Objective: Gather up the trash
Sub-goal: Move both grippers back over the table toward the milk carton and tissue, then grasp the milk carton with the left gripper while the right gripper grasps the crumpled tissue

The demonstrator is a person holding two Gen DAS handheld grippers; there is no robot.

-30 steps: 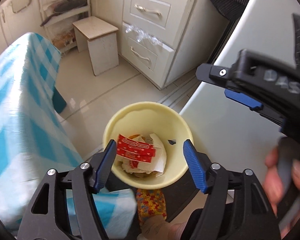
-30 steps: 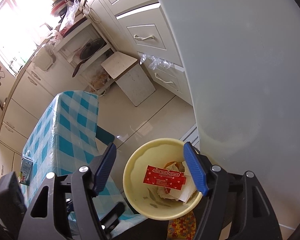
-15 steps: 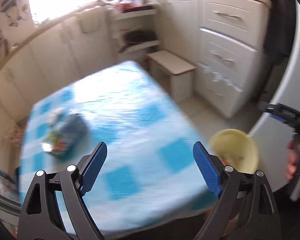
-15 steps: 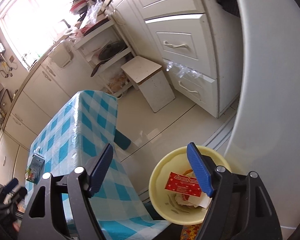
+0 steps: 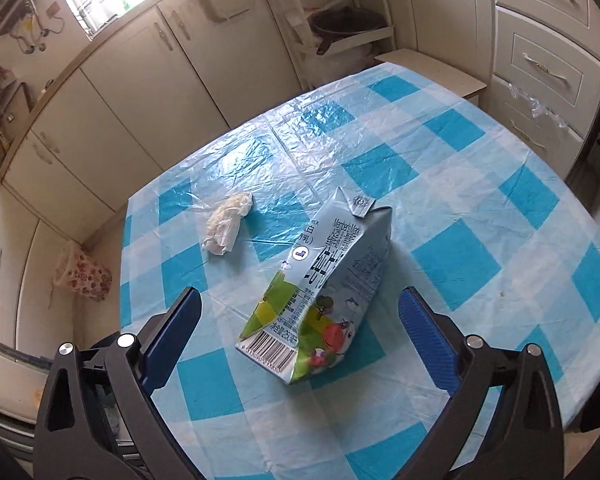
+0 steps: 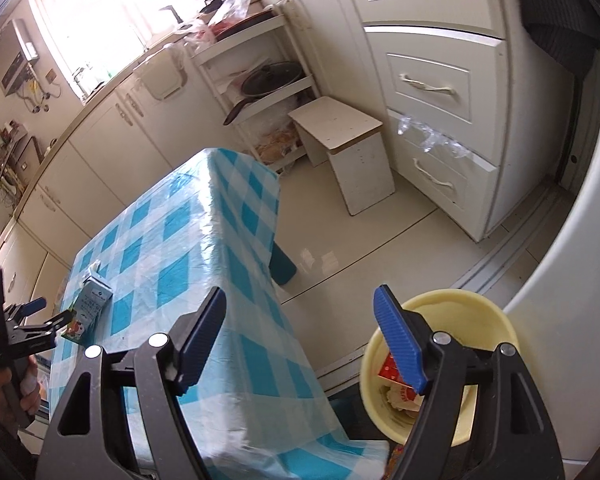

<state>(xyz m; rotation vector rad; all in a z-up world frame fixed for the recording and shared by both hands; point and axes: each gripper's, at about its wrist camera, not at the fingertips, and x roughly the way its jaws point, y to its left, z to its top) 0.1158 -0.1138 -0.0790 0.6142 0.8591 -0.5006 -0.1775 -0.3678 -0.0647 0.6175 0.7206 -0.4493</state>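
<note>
I see cream kitchen cabinets [image 5: 148, 92] across the top of frame, the blue-check desk [image 5: 452, 208] filling centre. Bare floor [image 6: 380, 236] right of its edge. Yellow bin [image 6: 496, 328] lower right. Crushed milk carton [image 5: 324, 292] centre, crumpled tissue [image 5: 228, 224] upper left of it. Left hand-held gripper [image 5: 300, 328] opening, carton between its fingers untouched; right hand-held gripper [image 6: 300, 336] apart, empty.

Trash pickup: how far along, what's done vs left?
Done: the yellow bin on the floor already holds a red packet and crumpled paper. In hand: nothing; the left gripper is opening, empty, around the squashed milk carton, and the right gripper is open and empty. Left: the carton and the crumpled tissue on the checked tablecloth.
</note>
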